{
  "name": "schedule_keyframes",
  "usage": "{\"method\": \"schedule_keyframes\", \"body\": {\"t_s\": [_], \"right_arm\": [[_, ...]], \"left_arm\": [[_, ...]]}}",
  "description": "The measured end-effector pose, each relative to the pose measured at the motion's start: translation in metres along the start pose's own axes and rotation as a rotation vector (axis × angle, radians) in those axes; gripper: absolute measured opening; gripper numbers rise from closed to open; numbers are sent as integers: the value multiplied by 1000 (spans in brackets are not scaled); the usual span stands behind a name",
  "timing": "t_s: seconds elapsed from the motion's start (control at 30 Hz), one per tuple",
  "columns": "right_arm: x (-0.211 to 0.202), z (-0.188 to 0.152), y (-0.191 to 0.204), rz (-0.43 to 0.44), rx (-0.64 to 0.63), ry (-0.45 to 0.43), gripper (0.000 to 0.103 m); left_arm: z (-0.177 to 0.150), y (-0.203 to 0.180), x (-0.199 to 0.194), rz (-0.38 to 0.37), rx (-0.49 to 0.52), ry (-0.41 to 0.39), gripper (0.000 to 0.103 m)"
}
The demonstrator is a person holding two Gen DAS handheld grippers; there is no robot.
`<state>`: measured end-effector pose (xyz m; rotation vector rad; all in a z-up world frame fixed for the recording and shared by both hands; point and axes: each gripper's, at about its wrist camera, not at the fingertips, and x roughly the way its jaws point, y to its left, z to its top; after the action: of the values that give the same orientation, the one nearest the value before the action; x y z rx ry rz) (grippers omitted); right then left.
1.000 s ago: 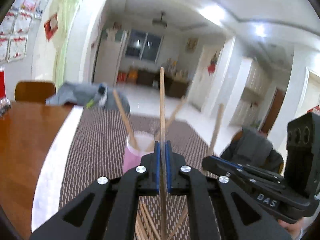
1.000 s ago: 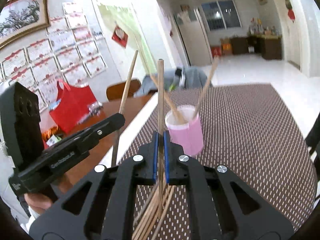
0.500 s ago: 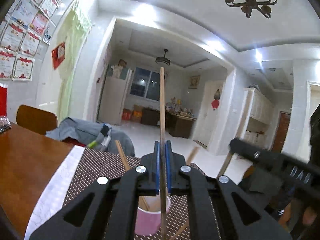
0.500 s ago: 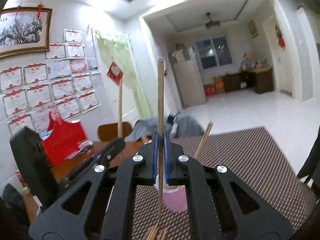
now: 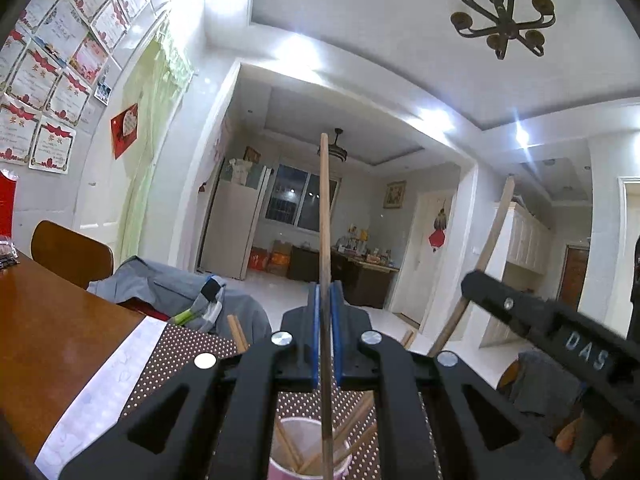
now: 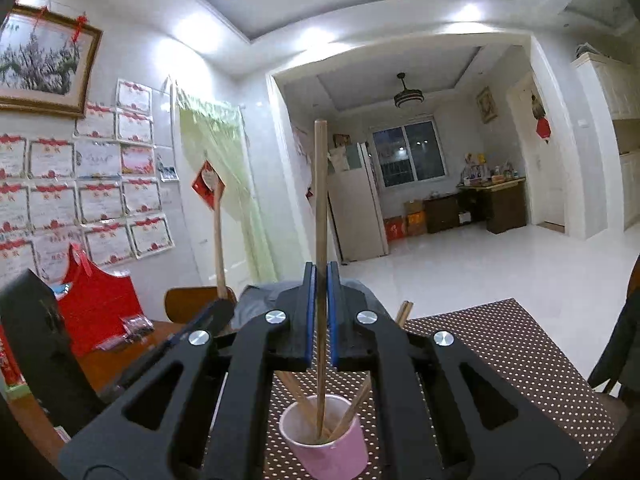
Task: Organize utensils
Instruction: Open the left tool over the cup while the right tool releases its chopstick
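Left wrist view: the left gripper (image 5: 326,336) is clamped on a chopstick (image 5: 325,240) held upright, its lower end reaching down into the pink cup (image 5: 294,458) directly below the jaws. Other chopsticks lean against the cup's rim. The cup stands on a dotted mat (image 5: 184,356) whose left edge meets a white strip, then bare table (image 5: 52,340). The right gripper (image 5: 472,280) enters from the right, close by, with its own chopstick rising above it. A chair and a grey garment (image 5: 160,288) lie past the far table edge; open floor beyond. Right wrist view: the right gripper (image 6: 319,312) is closed on a second upright chopstick (image 6: 320,200), lower end inside the cup (image 6: 332,452). The mat (image 6: 500,360) is clear to the right of the cup. The left gripper (image 6: 222,308) sits just left, near a red bag (image 6: 96,308).
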<state>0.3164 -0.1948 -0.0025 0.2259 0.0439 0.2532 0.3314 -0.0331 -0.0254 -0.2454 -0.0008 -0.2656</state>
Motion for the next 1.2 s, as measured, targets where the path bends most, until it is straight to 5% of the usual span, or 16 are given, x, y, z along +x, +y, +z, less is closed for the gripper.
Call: {"method": "schedule_keyframes", "body": {"t_s": [0.4, 0.77, 0.8, 0.87, 1.2], "right_arm": [[24, -8, -8, -45, 15, 108, 6], [37, -14, 2, -33, -5, 175, 6], [38, -15, 2, -31, -5, 178, 6], [38, -15, 2, -32, -5, 185, 6], [40, -18, -3, -19, 18, 228, 6]], "left_arm": [[-25, 5, 34, 42, 21, -80, 6], [-42, 2, 43, 52, 54, 1, 7], [-41, 1, 43, 55, 58, 11, 9], [-40, 0, 42, 59, 61, 37, 32], [-18, 0, 24, 145, 86, 175, 38]]}}
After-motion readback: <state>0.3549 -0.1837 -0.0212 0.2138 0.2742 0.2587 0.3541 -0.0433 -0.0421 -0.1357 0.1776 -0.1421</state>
